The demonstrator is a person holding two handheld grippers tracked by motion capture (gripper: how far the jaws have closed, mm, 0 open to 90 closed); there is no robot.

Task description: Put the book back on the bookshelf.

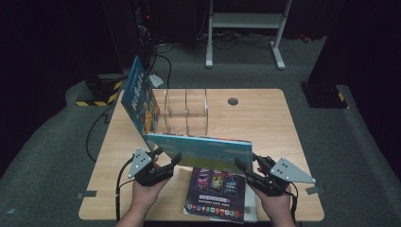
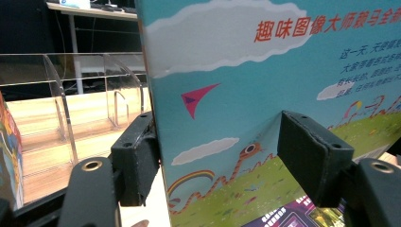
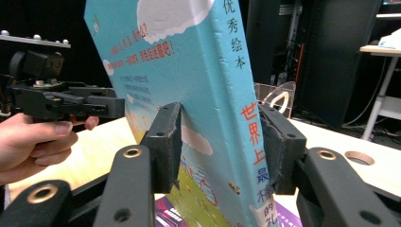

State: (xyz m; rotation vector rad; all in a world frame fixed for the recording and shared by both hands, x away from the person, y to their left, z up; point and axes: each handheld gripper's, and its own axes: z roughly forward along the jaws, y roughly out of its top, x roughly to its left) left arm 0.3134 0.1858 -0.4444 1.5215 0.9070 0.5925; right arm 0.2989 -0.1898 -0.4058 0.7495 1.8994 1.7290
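A teal picture book (image 1: 203,146) with clouds and Chinese text hangs tilted above the table's near half, carried between both grippers. My left gripper (image 1: 168,158) is shut on its lower left corner; in the left gripper view (image 2: 227,156) one pad sits behind the book's (image 2: 227,71) edge and the other presses the cover. My right gripper (image 1: 246,168) is shut across the spine end, and in the right gripper view (image 3: 220,146) both pads squeeze the book (image 3: 189,61). The left gripper (image 3: 71,104) and its hand appear there beyond the book.
A clear acrylic rack (image 1: 187,111) with dividers stands mid-table. A second colourful book (image 1: 139,97) leans upright against its left side. A purple booklet (image 1: 215,191) lies flat under the held book near the front edge. A round cable hole (image 1: 232,101) sits behind the rack.
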